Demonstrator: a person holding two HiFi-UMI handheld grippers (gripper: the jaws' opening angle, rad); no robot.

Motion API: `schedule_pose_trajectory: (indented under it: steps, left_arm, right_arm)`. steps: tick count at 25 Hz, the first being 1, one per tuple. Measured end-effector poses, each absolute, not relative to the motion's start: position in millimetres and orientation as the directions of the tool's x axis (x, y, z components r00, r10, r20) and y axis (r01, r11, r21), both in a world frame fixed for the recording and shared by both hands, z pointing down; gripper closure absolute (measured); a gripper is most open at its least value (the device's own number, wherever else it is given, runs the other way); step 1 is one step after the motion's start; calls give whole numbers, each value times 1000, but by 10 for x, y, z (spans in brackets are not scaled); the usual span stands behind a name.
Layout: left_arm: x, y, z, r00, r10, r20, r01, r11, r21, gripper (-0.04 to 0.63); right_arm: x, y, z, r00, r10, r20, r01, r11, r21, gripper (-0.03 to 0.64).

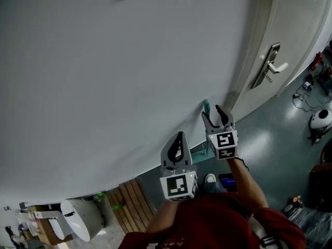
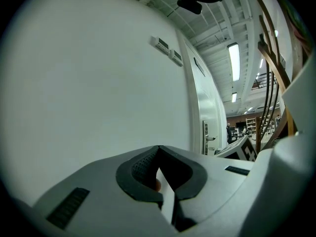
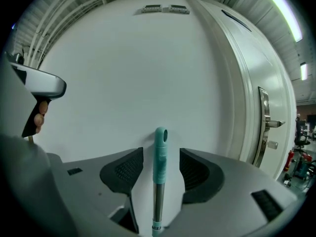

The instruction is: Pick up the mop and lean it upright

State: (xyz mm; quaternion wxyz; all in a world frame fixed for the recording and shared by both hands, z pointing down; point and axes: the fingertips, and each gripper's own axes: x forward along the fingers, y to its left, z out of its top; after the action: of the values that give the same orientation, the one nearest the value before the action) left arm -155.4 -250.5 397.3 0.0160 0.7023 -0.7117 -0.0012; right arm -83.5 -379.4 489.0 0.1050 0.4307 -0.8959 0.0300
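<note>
Mop handle stands upright, apparently resting against the wall. The right gripper is spread clear around it. The left gripper is closed and empty.

A plain white wall meets a white door with a lever handle, above a grey-green floor.

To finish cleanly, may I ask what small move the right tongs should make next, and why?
Probably draw the right tongs straight back: their jaws stand open, clear of the mop handle between them, which already leans upright on the wall; drifting sideways might knock it.
</note>
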Motion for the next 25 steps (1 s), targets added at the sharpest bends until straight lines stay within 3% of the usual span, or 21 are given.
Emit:
schedule_pose_trajectory:
  steps: [8, 13, 25]
  left_arm:
    - [-1570, -2461, 3955, -38, -999, 29, -999, 39, 17, 583]
    - [-1563, -2440, 3904, -42, -999, 10, -999, 42, 13, 583]
    - [-1600, -2459, 3934, -51, -999, 17, -999, 51, 11, 583]
  right_arm:
    - [-893, -3963, 4944, -611, -758, 227, -769, 637, 56, 396]
    - [-935, -3970, 4973, -609, -756, 240, -769, 636, 53, 503]
    - [-907, -3947, 4991, -604, -757, 250, -772, 634, 53, 508]
